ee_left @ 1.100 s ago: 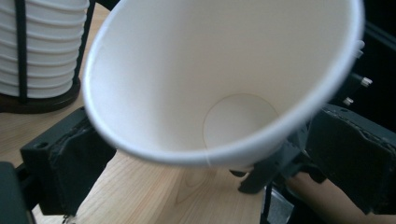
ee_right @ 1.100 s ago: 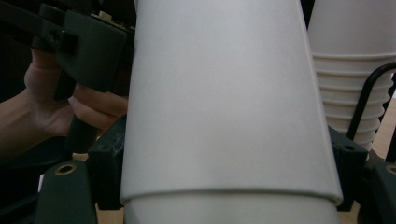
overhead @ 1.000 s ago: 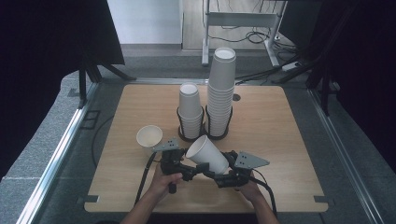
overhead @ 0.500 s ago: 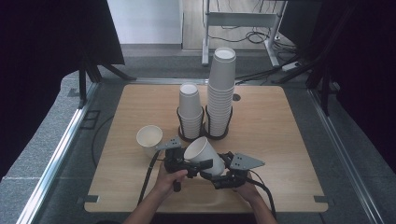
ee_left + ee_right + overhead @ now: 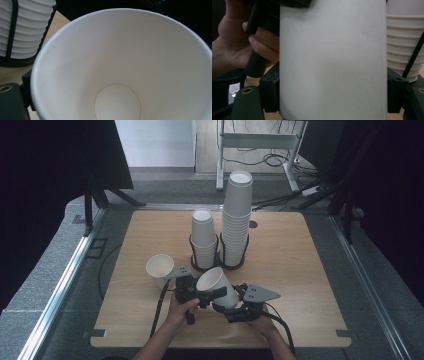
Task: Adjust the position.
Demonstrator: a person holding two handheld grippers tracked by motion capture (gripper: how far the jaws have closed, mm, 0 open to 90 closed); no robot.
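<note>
Two grippers on one paper cup, right jaws clamping its body, left jaws closing on its rim.

Our forearms are bare, with no sleeves showing. Our left gripper and right gripper are black and blocky, each topped by a grey three-cornered plate and trailing a black cable. We see a brass-ringed screw hole in the black jaws.

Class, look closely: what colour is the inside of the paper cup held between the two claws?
Plain white inside the paper cup, with no pattern; the left gripper view shows it best.
</note>
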